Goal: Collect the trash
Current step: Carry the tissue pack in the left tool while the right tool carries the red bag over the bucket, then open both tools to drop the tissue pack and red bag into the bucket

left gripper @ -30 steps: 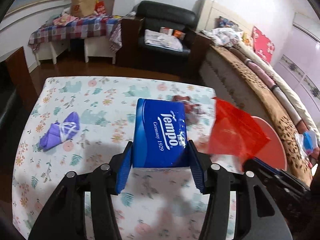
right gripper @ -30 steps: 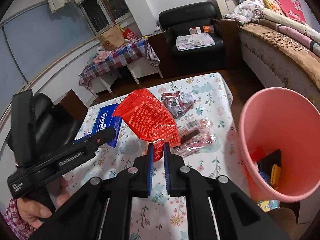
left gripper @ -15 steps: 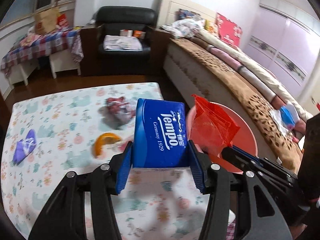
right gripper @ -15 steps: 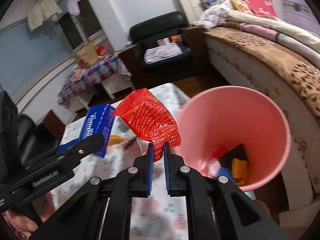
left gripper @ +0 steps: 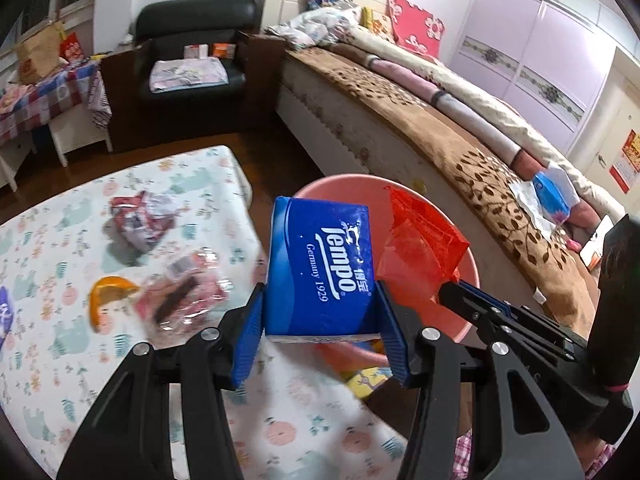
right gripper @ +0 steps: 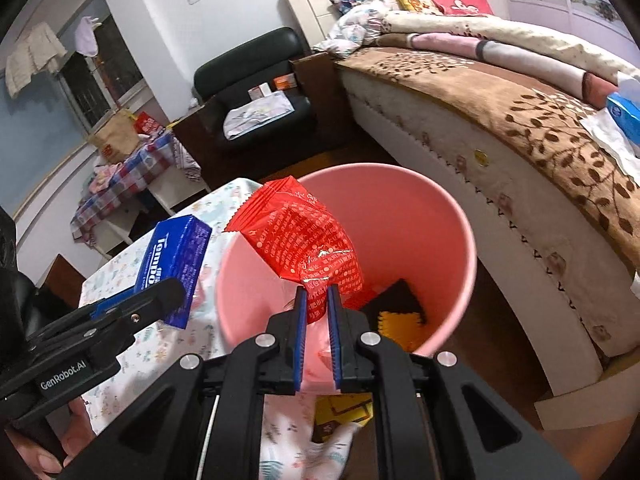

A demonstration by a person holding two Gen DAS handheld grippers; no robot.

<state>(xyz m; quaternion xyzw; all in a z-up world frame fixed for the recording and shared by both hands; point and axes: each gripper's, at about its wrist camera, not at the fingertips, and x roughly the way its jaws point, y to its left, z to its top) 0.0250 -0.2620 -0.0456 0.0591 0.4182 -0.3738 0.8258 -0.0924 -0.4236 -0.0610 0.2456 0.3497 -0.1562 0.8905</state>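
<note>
- Change since the earlier frames: both hand-held grippers have swung from above the floral-cloth table [left gripper: 168, 432] toward the round pink plastic bin [right gripper: 460, 240]. The bin now fills the right wrist view, and the table has slid to the left in both views.
- Left wrist view: the left gripper [left gripper: 320, 320] has its jaws spread wide, pads pressed on both flanks of an upright blue rectangular Tempo tissue pack [left gripper: 320, 264].
- The pack hides the near-left rim of the bin; only the far arc and right side show.
- The right gripper [left gripper: 444, 290] enters from the right, clamped on a crinkled red foil snack wrapper [left gripper: 424, 244] above the bin.
- Left on the table: an orange peel piece [left gripper: 106, 294], a clear wrapper with a dark strip [left gripper: 184, 300] and a crumpled red-and-white wrapper [left gripper: 140, 216], all motion-blurred.
- Right wrist view: the right gripper [right gripper: 318, 300] is nearly closed, pinching the lower corner of the red wrapper, which hangs over the bin's opening.
- Bin contents partly hidden by the wrapper and fingers; a black-and-yellow packet [right gripper: 396, 312] is visible, the rest indistinct.
- The left gripper holds the tissue pack just left of the bin rim, over the table edge; a hand [right gripper: 52, 440] is cut off at the bottom left corner.
</note>
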